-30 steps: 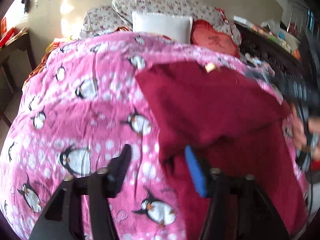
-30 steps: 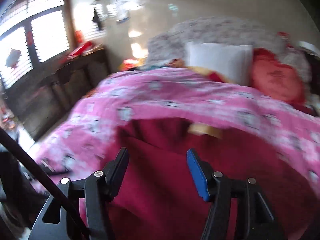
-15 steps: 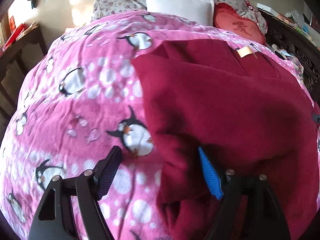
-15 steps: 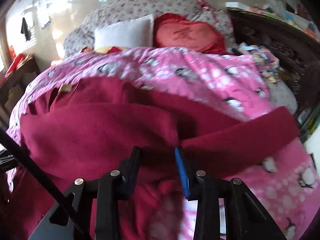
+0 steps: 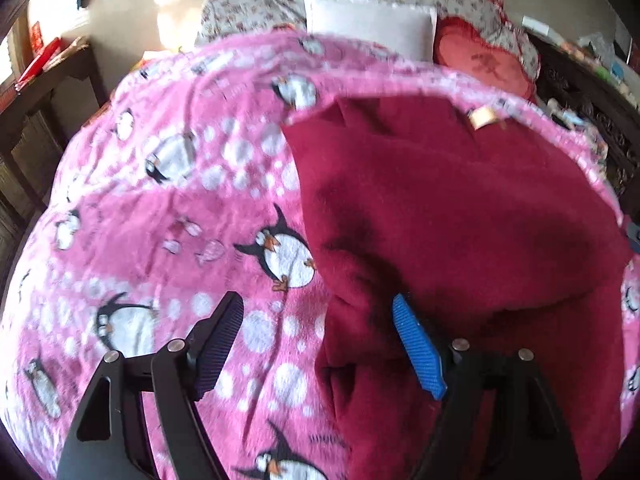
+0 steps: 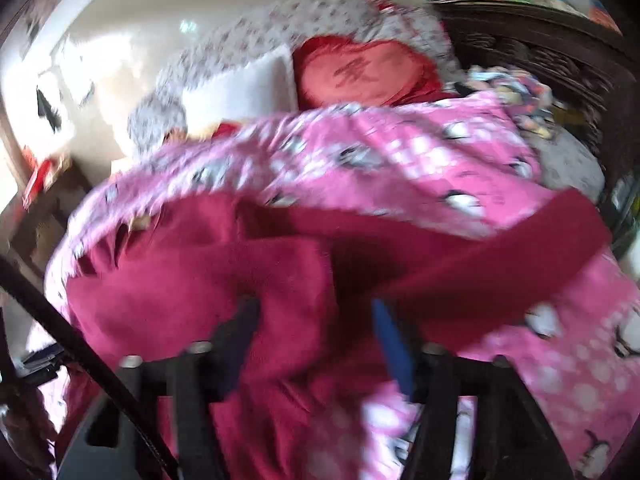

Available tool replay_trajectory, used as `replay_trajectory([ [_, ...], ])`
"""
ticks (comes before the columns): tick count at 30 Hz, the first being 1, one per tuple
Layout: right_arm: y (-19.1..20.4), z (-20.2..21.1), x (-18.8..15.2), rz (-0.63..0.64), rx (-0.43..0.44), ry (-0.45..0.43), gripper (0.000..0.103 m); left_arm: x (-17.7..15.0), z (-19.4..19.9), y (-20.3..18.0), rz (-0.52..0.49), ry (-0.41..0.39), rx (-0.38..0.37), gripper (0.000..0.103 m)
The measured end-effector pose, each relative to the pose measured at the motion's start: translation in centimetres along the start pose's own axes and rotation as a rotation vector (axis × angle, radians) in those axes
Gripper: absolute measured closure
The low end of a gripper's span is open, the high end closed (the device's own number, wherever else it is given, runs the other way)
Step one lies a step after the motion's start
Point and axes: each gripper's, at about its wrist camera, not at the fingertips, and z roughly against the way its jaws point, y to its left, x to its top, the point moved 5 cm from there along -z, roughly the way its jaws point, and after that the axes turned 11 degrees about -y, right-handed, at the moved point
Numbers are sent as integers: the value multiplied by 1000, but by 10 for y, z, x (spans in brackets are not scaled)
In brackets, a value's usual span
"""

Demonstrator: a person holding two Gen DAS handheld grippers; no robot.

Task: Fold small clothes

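Observation:
A dark red fleece garment (image 5: 460, 216) lies on a pink penguin blanket (image 5: 168, 216), its lower part folded up over its body. A tan label (image 5: 482, 117) shows near its far collar. My left gripper (image 5: 320, 344) is open just above the garment's near left edge, its blue finger over the red cloth and its black finger over the blanket. In the right wrist view the garment (image 6: 200, 288) is blurred, with one sleeve (image 6: 500, 248) stretched out to the right. My right gripper (image 6: 316, 344) is open over the garment's near edge.
A white pillow (image 5: 368, 24) and a red heart cushion (image 5: 484, 64) lie at the bed's head. Dark carved wooden furniture (image 6: 552, 64) stands along the right. A wooden table (image 5: 44, 84) stands at the left. A black cable (image 6: 80, 344) crosses the right wrist view.
My right gripper has opened and let go of the red cloth it pinched half a second ago. My left gripper stays open and has drawn back slightly.

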Motion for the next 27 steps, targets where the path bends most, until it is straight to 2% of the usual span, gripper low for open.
replay_trajectory([
  [1,-20,13,4,-5,-63,-25,19,2,6,-1,3,-17,-3,26],
  [4,-74,28,10,-69,-186,-38,19,8,19,-8,20,-53,-29,26],
  [6,-120,30,10,-203,-230,-23,19,9,20,-16,28,-44,-59,26],
  [9,-169,19,4,-377,-224,13,19,6,14,-29,33,-4,-89,26],
  [12,-191,0,1,-501,-173,-4,19,0,6,-39,42,31,-98,26],
  [14,-196,-8,6,-539,-147,-56,31,-3,6,-43,35,37,-98,26],
  [16,-200,-20,9,-587,-99,-74,93,-3,9,-44,22,31,-88,26],
  [19,-204,4,6,-658,-80,-167,93,-1,15,-43,5,15,-83,26],
  [22,-193,46,12,-554,-90,-250,93,3,20,-34,6,2,-72,26],
  [25,-178,60,22,-483,-100,-247,93,5,21,-26,46,2,-80,26],
  [27,-158,65,34,-392,-128,-248,94,5,27,-21,71,-1,-95,26],
])
